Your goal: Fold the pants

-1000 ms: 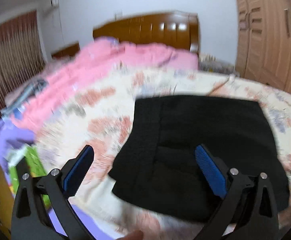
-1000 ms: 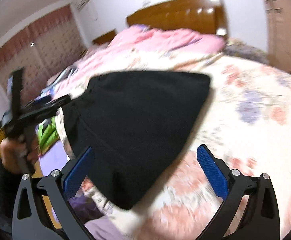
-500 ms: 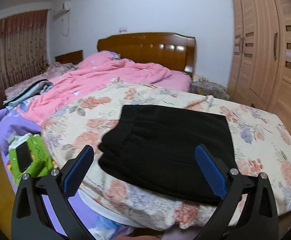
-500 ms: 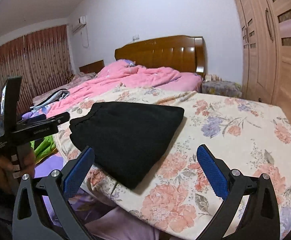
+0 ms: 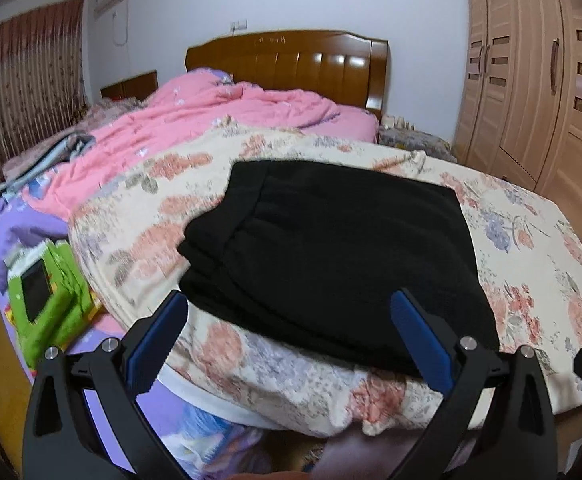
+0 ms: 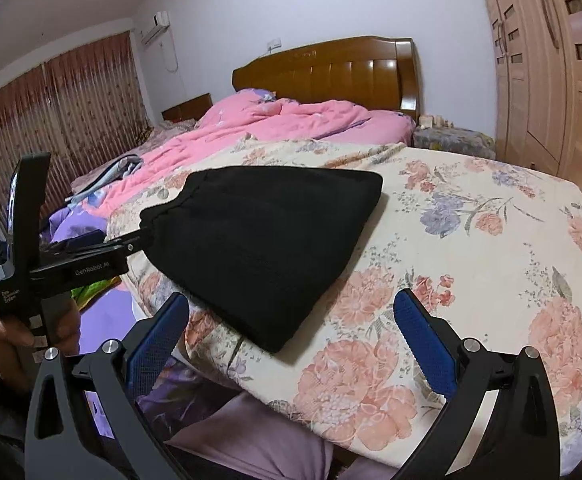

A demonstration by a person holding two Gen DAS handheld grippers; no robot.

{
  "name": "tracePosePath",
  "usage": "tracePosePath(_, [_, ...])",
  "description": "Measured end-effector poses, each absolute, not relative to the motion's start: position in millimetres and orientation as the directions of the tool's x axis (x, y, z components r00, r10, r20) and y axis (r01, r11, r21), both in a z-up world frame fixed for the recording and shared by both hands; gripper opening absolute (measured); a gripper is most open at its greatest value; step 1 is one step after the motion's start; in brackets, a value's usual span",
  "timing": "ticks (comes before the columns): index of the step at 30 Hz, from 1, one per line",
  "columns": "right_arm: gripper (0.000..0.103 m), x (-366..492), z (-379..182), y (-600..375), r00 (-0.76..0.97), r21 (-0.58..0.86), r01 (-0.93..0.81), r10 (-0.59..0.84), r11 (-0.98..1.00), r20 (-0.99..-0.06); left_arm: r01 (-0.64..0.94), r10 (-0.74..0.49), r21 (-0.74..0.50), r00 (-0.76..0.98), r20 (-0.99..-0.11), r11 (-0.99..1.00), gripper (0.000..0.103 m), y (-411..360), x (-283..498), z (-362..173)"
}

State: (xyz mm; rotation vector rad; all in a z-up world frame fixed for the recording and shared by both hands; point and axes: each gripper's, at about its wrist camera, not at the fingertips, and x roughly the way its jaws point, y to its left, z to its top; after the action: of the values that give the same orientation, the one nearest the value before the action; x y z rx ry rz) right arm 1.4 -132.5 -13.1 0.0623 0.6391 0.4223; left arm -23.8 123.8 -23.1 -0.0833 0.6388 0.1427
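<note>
The black pants [image 5: 331,248] lie folded into a compact block on the floral bedspread [image 5: 531,248], near the bed's front edge; they also show in the right wrist view [image 6: 263,240]. My left gripper [image 5: 291,332] is open and empty, held off the bed just short of the pants' near edge. My right gripper [image 6: 295,336] is open and empty, in front of the pants' near corner. The left gripper's body [image 6: 71,268] shows from the side in the right wrist view, beside the pants' left edge.
A pink quilt [image 5: 219,128] is heaped toward the wooden headboard [image 5: 291,64]. A green box [image 5: 47,296] sits on purple bedding at the left. Wardrobe doors [image 5: 551,92] stand on the right. Curtains [image 6: 51,120] hang on the left.
Both grippers have drawn back from the bed, open and empty throughout. The pants lie still; the views have steadied and moved slightly closer in the last half second.
</note>
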Motion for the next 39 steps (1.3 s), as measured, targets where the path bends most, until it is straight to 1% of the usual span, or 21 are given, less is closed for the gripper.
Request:
tracePosePath(3, [0.099,-0.2,-12.5,-132.2,0.739,0.17,-0.347,0.381,0.922,-0.556,-0.172,0.094,-0.069,0.783,-0.615,0.983,0.101,119.5,-26.0,-31.3])
tracePosePath(5, [0.099,-2.0,-9.3,-138.9,0.772,0.173,-0.312,0.355,0.934,-0.528,-0.18,0.089,-0.084,0.777,-0.623,0.98,0.101,115.1,-28.2,-37.5])
tracePosePath(7, [0.099,-2.8,-6.0,-147.3,0.797,0.191,-0.276,0.336,0.942,-0.502,-0.182,0.092,-0.083,0.777,-0.623,0.98,0.101,109.8,-30.4,-42.3])
tracePosePath(10, [0.099,-1.0,-4.8,-154.2,0.816,0.206,-0.235,0.308,0.95,-0.489,-0.191,0.112,-0.063,0.778,-0.619,0.979,0.101,103.9,-31.8,-47.0])
tracePosePath(15, [0.099,6.7,-13.6,-144.3,0.778,0.196,-0.256,0.323,0.946,-0.539,-0.189,0.116,-0.048,0.764,-0.635,0.981,0.101,100.9,-29.9,-52.9])
tracePosePath(23, [0.099,0.9,-18.4,-116.2,0.738,0.119,-0.359,0.36,0.926,-0.57,-0.203,0.144,-0.024,0.766,-0.626,0.979,0.101,100.2,-32.2,-51.2])
tracePosePath(39, [0.099,-0.8,-20.2,-112.4,0.728,0.117,-0.382,0.377,0.917,-0.573,-0.201,0.147,-0.021,0.78,-0.609,0.979,0.101,97.2,-35.4,-47.3])
